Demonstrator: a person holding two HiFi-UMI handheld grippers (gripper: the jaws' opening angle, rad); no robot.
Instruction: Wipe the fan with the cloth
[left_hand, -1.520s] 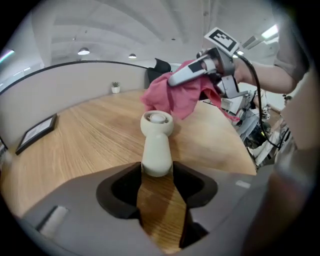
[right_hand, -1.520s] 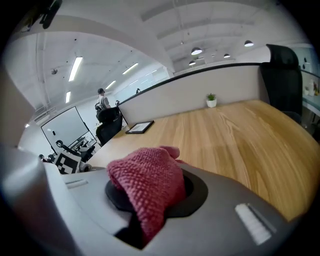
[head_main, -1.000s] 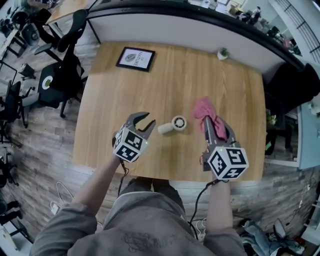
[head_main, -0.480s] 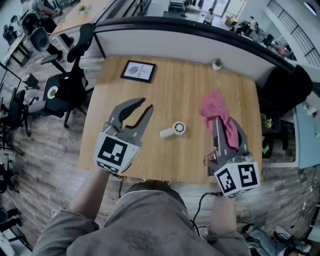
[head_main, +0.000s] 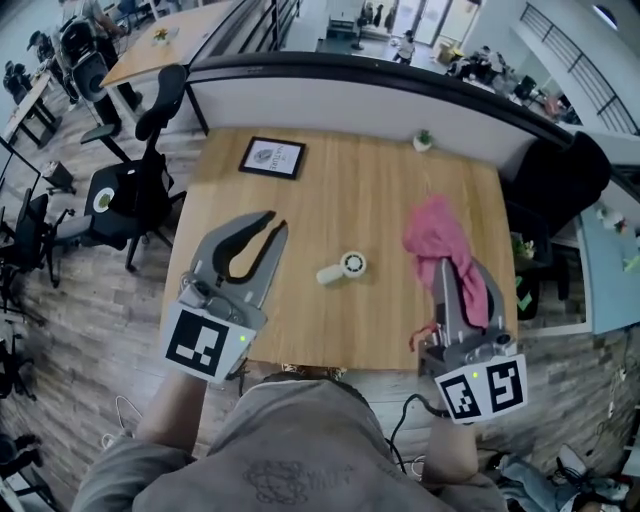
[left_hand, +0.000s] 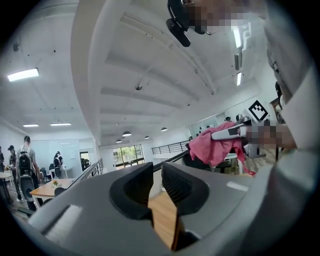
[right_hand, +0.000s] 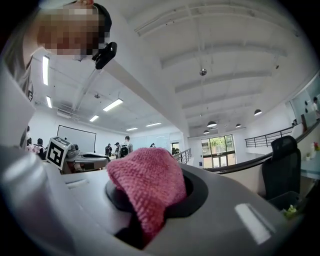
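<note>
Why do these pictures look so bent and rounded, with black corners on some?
Head view: wide lens bows the table edges. Left gripper view: fisheye circle, black corners, ceiling lights glaring. Right gripper view: same circle; the pink cloth looms large.

**Layout of table and surroundings**

The fan is found on the table, near its middle. The picture frame is laid at the far left corner, and the small plant at the far edge, to its right. The cloth is held in the right gripper, right of the fan and apart from it. A chair is placed left of the table.
</note>
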